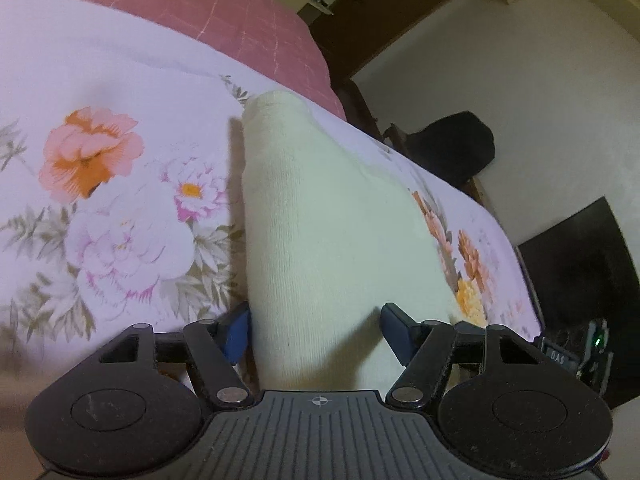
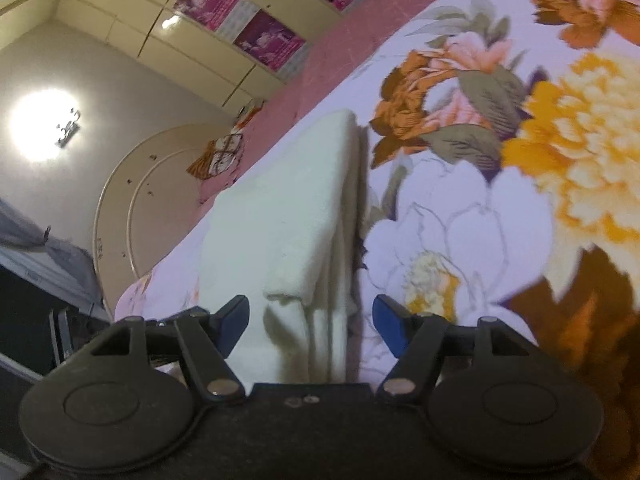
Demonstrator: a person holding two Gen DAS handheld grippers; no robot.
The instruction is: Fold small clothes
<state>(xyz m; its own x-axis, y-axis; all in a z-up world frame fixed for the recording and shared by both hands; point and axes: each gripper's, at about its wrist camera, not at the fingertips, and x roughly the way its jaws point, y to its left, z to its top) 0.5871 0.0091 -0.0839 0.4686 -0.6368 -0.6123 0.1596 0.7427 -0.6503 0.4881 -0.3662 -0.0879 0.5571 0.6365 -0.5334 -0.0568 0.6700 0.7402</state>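
A cream knitted garment [image 1: 320, 220], folded into a long strip, lies on a floral bedsheet [image 1: 120, 208]. My left gripper [image 1: 316, 332] straddles its near end. The left blue pad sits against the cloth's edge and the right pad rests over the cloth, with no clear pinch showing. In the right wrist view the same garment [image 2: 288, 200] shows stacked folded layers along its right side. My right gripper [image 2: 310, 320] stands open around that end, with gaps between both pads and the cloth.
A pink quilt [image 1: 220, 12] covers the far part of the bed. The bed edge runs close beside the garment, with a dark chair [image 1: 456, 144] and floor beyond it. Cream cabinets with purple posters [image 2: 264, 40] line the far wall.
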